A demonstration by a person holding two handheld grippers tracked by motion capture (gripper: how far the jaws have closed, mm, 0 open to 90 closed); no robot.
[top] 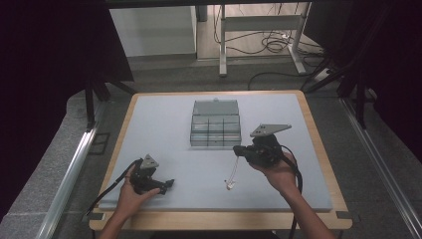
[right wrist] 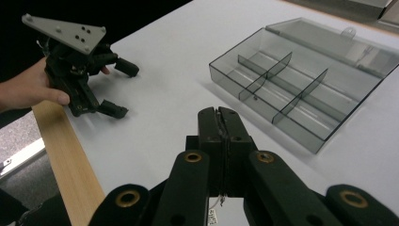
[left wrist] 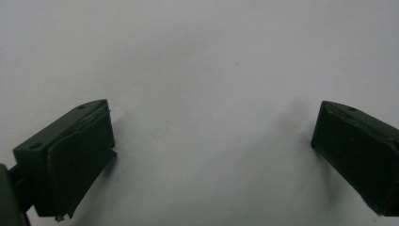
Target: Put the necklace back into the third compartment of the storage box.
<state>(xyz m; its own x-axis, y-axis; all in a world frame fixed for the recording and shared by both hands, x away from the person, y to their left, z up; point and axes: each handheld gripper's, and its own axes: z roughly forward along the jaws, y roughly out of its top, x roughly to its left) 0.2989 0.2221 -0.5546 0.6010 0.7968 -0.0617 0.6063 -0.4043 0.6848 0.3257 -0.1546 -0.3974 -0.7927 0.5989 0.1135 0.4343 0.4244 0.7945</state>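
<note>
Left gripper [top: 168,184] low on the counter [top: 164,124], fingers wide apart, empty. Right gripper [top: 238,151] fingers clamped on a thin white cable [top: 231,175] (dangling onto the counter), near open clear divided box [top: 215,124].

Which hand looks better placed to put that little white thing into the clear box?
The right, probably. The right gripper has its jaws shut on the small white item, which dangles from them, close beside the open compartment box. The left gripper rests open on the table, farther from the box.
</note>
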